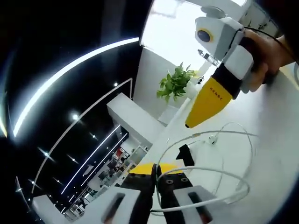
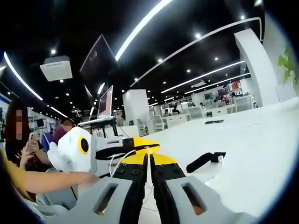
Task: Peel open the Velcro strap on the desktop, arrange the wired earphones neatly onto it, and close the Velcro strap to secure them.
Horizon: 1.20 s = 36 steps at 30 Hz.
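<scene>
The white earphone cable [image 1: 233, 133] lies in wide loops on the white desk [image 1: 275, 154], with an earbud [image 1: 213, 139] near the middle. A black Velcro strap [image 1: 185, 154] lies flat just beyond my left gripper [image 1: 156, 169], whose jaws are shut with the cable coming out of them. My right gripper [image 1: 188, 124] hangs above the desk beyond the strap, yellow jaws together and pointing down. In the right gripper view my right gripper [image 2: 148, 158] is shut with nothing visible in it. The left gripper [image 2: 154, 147] trails cable [image 2: 116, 163] at the left, and the strap [image 2: 205, 161] lies to the right.
A person's hand [image 1: 264, 56] holds the right gripper. A potted plant [image 1: 176, 81] stands at the desk's far edge. People [image 2: 21, 140] sit at the left beside a monitor [image 2: 106, 100]. More white desks and chairs [image 2: 187, 114] stand further back.
</scene>
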Motion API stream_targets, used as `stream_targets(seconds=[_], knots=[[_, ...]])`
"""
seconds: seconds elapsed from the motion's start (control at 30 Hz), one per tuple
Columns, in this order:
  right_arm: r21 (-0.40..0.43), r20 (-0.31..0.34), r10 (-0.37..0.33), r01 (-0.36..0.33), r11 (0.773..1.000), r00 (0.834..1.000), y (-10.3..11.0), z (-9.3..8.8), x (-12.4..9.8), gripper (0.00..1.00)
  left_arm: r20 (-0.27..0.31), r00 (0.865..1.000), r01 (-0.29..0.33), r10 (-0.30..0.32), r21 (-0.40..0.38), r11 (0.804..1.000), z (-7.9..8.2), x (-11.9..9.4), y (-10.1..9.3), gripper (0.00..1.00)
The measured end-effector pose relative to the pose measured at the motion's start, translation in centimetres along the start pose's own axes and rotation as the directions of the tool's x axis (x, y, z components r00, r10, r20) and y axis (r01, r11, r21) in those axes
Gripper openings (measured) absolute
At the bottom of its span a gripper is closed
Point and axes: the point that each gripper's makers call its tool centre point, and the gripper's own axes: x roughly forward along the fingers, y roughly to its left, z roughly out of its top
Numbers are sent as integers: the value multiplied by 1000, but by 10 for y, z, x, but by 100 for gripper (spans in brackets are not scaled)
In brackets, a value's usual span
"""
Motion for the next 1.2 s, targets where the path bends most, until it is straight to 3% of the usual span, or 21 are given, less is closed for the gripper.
stream_targets(seconds=[0.93, 1.2], knots=[[-16, -8, -14, 14, 1000, 1000, -3, -1, 1, 6, -12, 1000, 11, -11, -16, 1000, -3, 1, -1, 5], [2, 16, -23, 23, 1000, 1000, -6, 3, 0, 7, -6, 1000, 11, -11, -25, 1000, -2, 1, 0, 5]])
